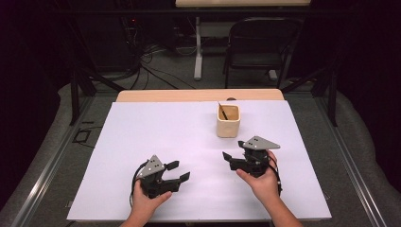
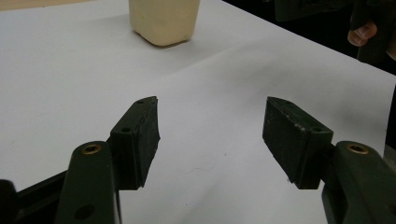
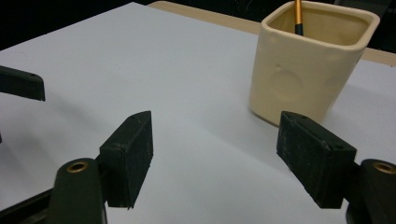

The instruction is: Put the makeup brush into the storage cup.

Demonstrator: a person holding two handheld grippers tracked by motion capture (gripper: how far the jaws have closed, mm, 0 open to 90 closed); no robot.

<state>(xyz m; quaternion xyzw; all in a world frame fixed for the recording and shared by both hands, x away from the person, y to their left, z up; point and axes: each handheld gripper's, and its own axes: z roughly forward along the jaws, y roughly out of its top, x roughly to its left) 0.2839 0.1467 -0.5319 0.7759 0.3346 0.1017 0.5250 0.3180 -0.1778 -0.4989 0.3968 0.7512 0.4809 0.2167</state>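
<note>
Looking down from the high view, the desk (image 1: pixel 156 142) carries a white sheet, and a cream cup (image 1: pixel 228 121) stands on its far right part. A thin brush (image 1: pixel 222 111) leans inside the cup, handle up. The left hand-held gripper (image 1: pixel 178 171) sits near the front edge, held by the left hand (image 1: pixel 145 201); its jaws stand wide apart and hold nothing. The right hand-held gripper (image 1: pixel 229 160) lies just in front of the cup, held by the right hand (image 1: pixel 263 182); its jaws also stand wide apart and empty. The two hand-held grippers point toward each other with bare sheet between them. A black chair (image 1: pixel 257 47) stands beyond the desk.

In the left gripper view, the left hand-held gripper (image 2: pixel 211 135) has its jaws spread wide over the sheet, nothing between them. The cup (image 2: pixel 163 21) stands well ahead, toward the upper left, apart from the jaws. A fingertip of the right hand (image 2: pixel 362 33) shows at the upper right.

In the right gripper view, the right hand-held gripper (image 3: pixel 215 151) is open wide and empty. The cup (image 3: pixel 308 65) stands upright near the right-side jaw, slightly beyond it; contact cannot be told. The brush (image 3: pixel 298 16) rests against the cup's far inner wall. A jaw tip of the left hand-held gripper (image 3: pixel 21 84) enters at the left edge.
</note>
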